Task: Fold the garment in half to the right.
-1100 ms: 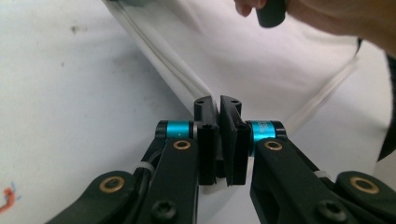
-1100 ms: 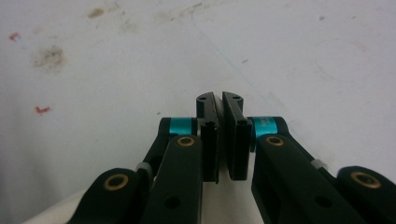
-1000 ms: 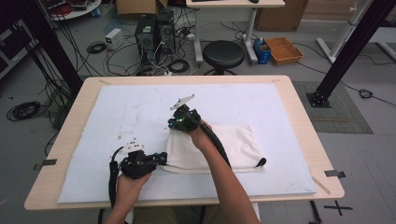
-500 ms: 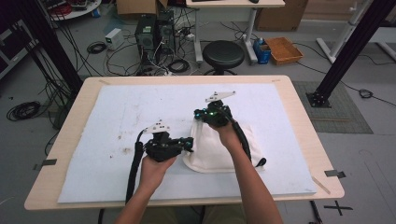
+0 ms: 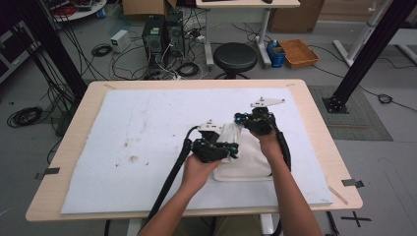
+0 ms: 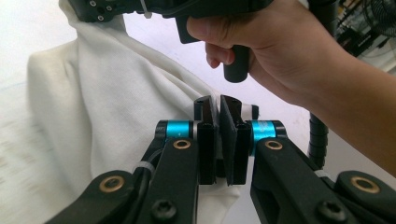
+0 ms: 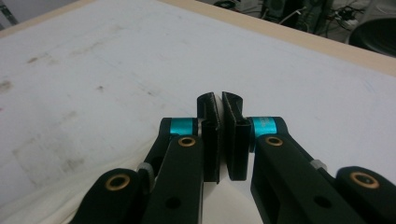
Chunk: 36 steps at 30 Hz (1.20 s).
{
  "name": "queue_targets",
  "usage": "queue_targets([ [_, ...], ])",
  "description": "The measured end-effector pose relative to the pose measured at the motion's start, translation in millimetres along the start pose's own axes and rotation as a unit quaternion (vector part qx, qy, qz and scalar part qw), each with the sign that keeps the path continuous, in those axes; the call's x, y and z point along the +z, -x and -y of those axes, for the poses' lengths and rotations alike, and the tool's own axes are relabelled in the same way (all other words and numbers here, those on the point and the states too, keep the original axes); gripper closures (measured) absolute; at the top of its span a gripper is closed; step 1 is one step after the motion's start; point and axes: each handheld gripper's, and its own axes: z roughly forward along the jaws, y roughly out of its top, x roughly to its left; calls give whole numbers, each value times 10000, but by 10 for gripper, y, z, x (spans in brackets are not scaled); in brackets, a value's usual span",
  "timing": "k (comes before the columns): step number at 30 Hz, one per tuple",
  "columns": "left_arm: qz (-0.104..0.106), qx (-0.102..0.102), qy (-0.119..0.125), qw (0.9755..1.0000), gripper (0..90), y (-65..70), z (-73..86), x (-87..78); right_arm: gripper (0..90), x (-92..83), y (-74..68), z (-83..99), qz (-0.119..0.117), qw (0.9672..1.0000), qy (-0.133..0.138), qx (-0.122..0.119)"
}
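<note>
Right of centre on the tabletop, a white cloth lies partly folded on the pale mat, its near part flat and its far-left corner lifted. Left hand-held gripper: seen from above at about 9 o'clock of the cloth, jaws pressed together on a pinch of the fabric's left edge; the left gripper view shows the cloth draping in soft ridges away from the closed jaws of the left hand-held gripper. Right hand-held gripper: at about 11 o'clock of the cloth, jaws likewise closed, a thin strip of white fabric caught between them in the right gripper view, with loose cloth sagging beneath. Handling, as judged: the fabric appears light, limp and unbreakable; it will sag and crease wherever unsupported, and a thin single layer may slip from a shallow pinch. Best hold: two edge or corner points well apart along one side, taken deep between the pads, so that the sheet hangs taut between both grips and lays down smooth.
</note>
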Motion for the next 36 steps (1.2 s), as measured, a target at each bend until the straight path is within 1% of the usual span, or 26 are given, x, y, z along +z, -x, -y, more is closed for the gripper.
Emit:
queue_targets([
  [1, 59, -12, -94, 9999, 851, 36, -20, 140, 868, -30, 39, 34, 60, 10000, -17, 12],
  [7, 116, 23, -427, 9990, 850, 161, -38, 528, 868, -188, 265, 245, 277, 9992, -166, 245],
  [11, 98, 0, -558, 9984, 850, 202, -23, 711, 868, -235, 350, 358, 351, 9985, -256, 332],
  [12, 98, 0, -558, 9984, 849, 202, -23, 711, 867, -237, 363, 379, 359, 9984, -254, 353],
  [13, 113, -51, -599, 9981, 849, 207, -12, 775, 868, -241, 371, 397, 378, 9982, -269, 371],
  [15, 122, -88, -605, 9981, 846, 211, -6, 821, 866, -245, 385, 421, 432, 9980, -292, 351],
  [16, 141, -135, -571, 9982, 841, 213, -3, 837, 852, -247, 390, 431, 493, 9976, -340, 359],
  [17, 141, -135, -571, 9982, 809, 213, -3, 837, 775, -249, 396, 443, 568, 9969, -381, 386],
  [18, 73, -117, -429, 9990, 723, 212, -3, 830, 686, -256, 407, 456, 715, 9957, -397, 432],
  [19, 73, -117, -429, 9990, 646, 212, -3, 830, 657, -274, 426, 473, 773, 9947, -402, 542],
  [20, -138, -8, -293, 9995, 593, 194, -12, 764, 609, -306, 442, 492, 776, 9943, -373, 627],
  [21, -138, -8, -293, 9995, 554, 194, -12, 764, 577, -346, 458, 513, 836, 9939, -328, 642],
  [22, -305, 45, -174, 9994, 509, 136, -29, 650, 572, -394, 474, 533, 910, 9933, -284, 656],
  [23, -346, 84, -106, 9993, 474, 95, -35, 575, 568, -452, 483, 557, 912, 9931, -222, 705],
  [24, -346, 84, -106, 9993, 458, 95, -35, 575, 564, -513, 484, 582, 918, 9931, -141, 720],
  [25, -503, 184, 96, 9985, 433, 5, -36, 400, 559, -577, 475, 609, 968, 9928, -105, 692],
  [26, -571, 222, 197, 9979, 393, -48, -32, 299, 552, -642, 459, 637, 994, 9929, -93, 652],
  [28, -701, 293, 395, 9963, 379, -166, -17, 84, 537, -776, 412, 704, 974, 9937, -21, 553],
  [29, -701, 293, 395, 9963, 360, -166, -17, 84, 538, -844, 380, 746, 898, 9947, 9, 505],
  [30, -832, 360, 626, 9939, 347, -292, 15, -139, 546, -902, 346, 789, 788, 9959, 33, 442],
  [31, -888, 394, 691, 9929, 346, -359, 37, -250, 565, -952, 298, 834, 733, 9966, -24, 384],
  [32, -888, 394, 691, 9929, 343, -359, 37, -250, 587, -987, 253, 882, 600, 9976, -113, 331],
  [33, -953, 437, 739, 9917, 339, -423, 65, -357, 605, -1008, 204, 933, 377, 9985, -247, 307],
  [34, -1055, 434, 858, 9898, 337, -544, 144, -554, 606, -1014, 149, 987, 231, 9985, -416, 266],
  [35, -1055, 434, 858, 9898, 337, -544, 144, -554, 606, -1014, 149, 987, 231, 9985, -416, 266],
  [36, -1181, 360, 906, 9882, 336, -650, 240, -723, 610, -985, 17, 1102, -152, 9966, -777, 211],
])
